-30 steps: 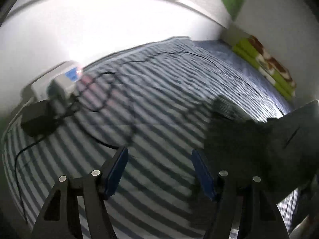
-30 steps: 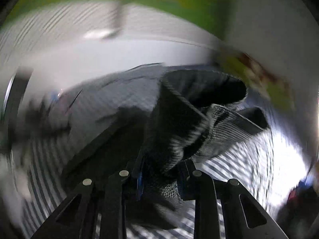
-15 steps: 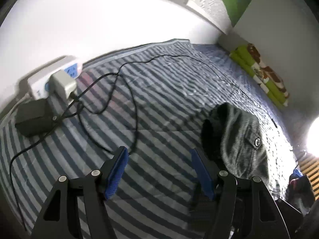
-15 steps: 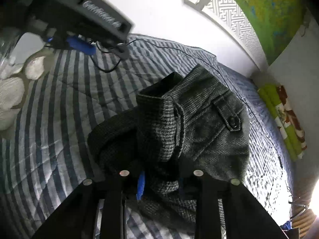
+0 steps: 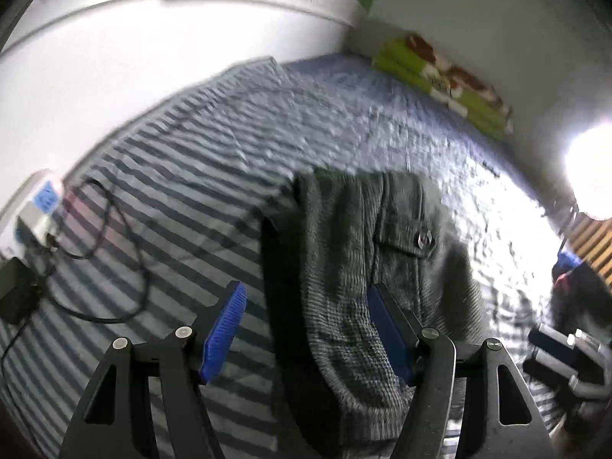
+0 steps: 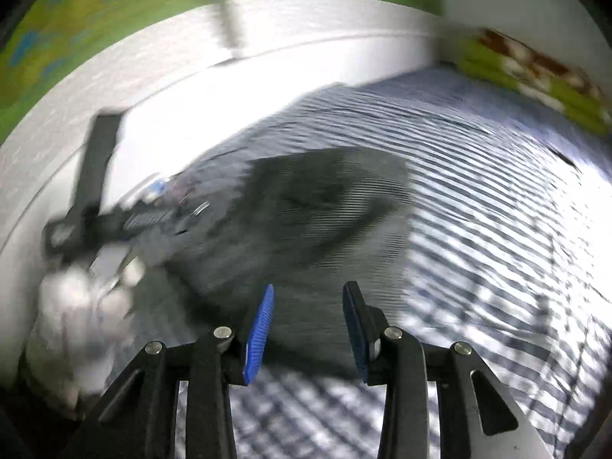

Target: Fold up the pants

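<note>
- Where the left wrist view begins, the left gripper (image 5: 304, 329) stands wide, ribbed blue pads (image 5: 223, 331) on black fingers; nothing pressed between them, though the cloth below fills the gap in the view.
- Just beyond, the pants (image 5: 355, 267) lie folded into a thick bundle on the bed (image 5: 191, 176): dark grey-green woven check, coarse texture, a flapped pocket with one round button (image 5: 424, 238) facing up. Near edge rounded, far edge roughly straight.
- Right gripper (image 6: 309, 329): jaws have just been opening and now stand apart at a moderate gap; blue pads clear of the fabric, nothing clamped. The pants (image 6: 325, 222) lie beyond the fingertips, smeared by motion blur.
- Bed cover: blue-and-pale stripes, quilted and puckered, glaring white toward the right.
- Left of the pants, well apart: thin black cables (image 5: 103, 252) looping over the stripes to a white power strip (image 5: 36, 210) and a black adapter block (image 5: 15, 294) at the bed's edge.
- Far corner against the wall: a folded green blanket (image 5: 443, 80) with red-brown and white patches, flat and long.
- Right wrist view, far left: the other gripper's black body and a pale blurred shape below it; detail cannot be told.
</note>
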{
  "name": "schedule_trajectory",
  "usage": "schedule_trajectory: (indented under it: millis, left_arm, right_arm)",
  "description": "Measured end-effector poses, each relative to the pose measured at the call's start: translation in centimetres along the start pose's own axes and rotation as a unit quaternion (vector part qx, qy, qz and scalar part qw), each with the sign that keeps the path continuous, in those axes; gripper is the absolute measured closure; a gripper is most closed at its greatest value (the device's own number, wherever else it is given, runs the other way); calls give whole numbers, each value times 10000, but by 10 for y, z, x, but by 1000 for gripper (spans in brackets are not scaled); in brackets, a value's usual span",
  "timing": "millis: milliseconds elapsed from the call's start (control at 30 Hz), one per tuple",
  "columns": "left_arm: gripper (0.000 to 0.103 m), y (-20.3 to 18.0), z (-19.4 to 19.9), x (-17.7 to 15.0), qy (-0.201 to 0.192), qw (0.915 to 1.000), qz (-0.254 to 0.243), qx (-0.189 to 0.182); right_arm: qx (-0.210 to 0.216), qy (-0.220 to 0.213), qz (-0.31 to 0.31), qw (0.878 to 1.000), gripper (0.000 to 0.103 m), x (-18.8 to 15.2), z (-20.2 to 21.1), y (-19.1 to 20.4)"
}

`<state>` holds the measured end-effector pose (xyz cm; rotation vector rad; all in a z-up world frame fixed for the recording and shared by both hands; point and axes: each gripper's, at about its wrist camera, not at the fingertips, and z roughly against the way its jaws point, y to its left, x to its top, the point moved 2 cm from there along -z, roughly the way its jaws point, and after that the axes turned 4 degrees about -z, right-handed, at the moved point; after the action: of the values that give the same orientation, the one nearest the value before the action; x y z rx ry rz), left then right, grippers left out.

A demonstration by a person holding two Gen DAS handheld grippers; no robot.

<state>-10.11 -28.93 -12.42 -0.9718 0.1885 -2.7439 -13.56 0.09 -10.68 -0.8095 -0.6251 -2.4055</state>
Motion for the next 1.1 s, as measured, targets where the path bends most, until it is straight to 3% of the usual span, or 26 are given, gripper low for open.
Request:
schedule_trajectory:
  millis: [100, 133, 167, 267, 400, 500, 533, 767, 933, 1000, 1033, 1067, 1100]
  left_arm:
    - [31, -5, -30, -13, 347, 9987, -287, 255]
    - [26, -4, -37, -19, 412, 9980, -366, 316]
    - [21, -1, -40, -23, 402, 9983, -315, 287]
    - [20, 10, -31, -24, 440, 9989, -140, 127]
    - [20, 26, -11, -14, 269, 9995, 123, 86]
    - [9, 48, -12, 4, 230, 9959, 791, -374]
    - [8, 52, -16, 12, 236, 9951, 873, -398]
    - [0, 47, -86, 41, 1064, 9919, 500, -483]
    - [1, 41, -98, 53, 852, 9931, 465, -662]
    - [14, 35, -100, 55, 773, 9938, 346, -722]
    - [30, 30, -101, 55, 773, 9937, 217, -784]
    - [54, 24, -101, 56, 794, 9922, 153, -946]
    - [63, 20, -103, 55, 840, 9898, 186, -1138]
  right_arm:
    - [185, 317, -334, 9988, 69, -5, -17, -19]
    - [170, 410, -350, 9984, 69, -10, -22, -23]
    - [97, 543, -341, 9979, 69, -15, -30, -26]
    - [-92, 960, -140, 9952, 69, -27, -50, -27]
    - [46, 834, -123, 9964, 67, -18, -30, -34]
    - [15, 449, -540, 9975, 43, 7, -19, -59]
    - [38, 395, -658, 9970, 40, 14, -20, -64]
    - [653, 791, -1465, 9839, 38, 49, -77, -98]
    - [851, 1105, -1529, 9784, 38, 51, -123, -99]
    - [1033, 1005, -1597, 9766, 40, 55, -135, -100]
    - [1111, 982, -1627, 9755, 53, 54, -136, -100]
    - [1281, 1058, -1685, 9716, 59, 54, -140, -100]
    - [1329, 1082, -1746, 9696, 64, 53, -142, -100]
